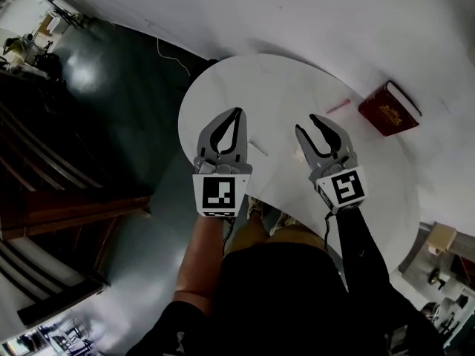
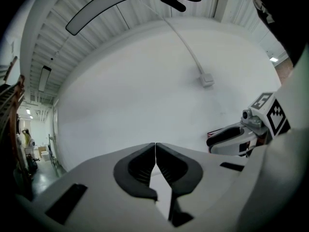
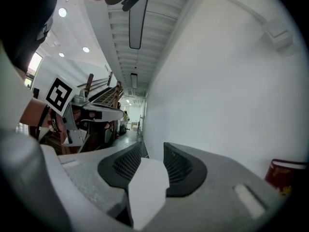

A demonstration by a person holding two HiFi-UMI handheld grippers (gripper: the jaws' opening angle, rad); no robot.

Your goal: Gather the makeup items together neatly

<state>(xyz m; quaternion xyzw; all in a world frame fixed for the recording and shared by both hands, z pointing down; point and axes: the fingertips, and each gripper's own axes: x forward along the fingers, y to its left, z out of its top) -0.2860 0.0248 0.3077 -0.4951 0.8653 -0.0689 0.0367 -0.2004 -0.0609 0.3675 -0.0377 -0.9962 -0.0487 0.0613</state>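
On the round white table (image 1: 223,87) lies a dark red box with gold print (image 1: 390,108) at the far right. A thin pink stick (image 1: 338,106) lies just left of it. A small white piece (image 1: 257,149) and a small pale item (image 1: 297,154) lie between the two grippers. My left gripper (image 1: 238,112) (image 2: 155,144) hovers over the table's near left part, its jaws shut tip to tip with nothing in them. My right gripper (image 1: 304,122) (image 3: 152,149) is held beside it, open and empty. The red box (image 3: 285,175) shows at the right edge of the right gripper view.
A white wall (image 2: 145,91) stands behind the table. Dark floor (image 1: 111,124) and wooden stairs (image 1: 44,191) lie to the left. A white cable (image 1: 171,58) runs on the floor beyond the table's far left edge.
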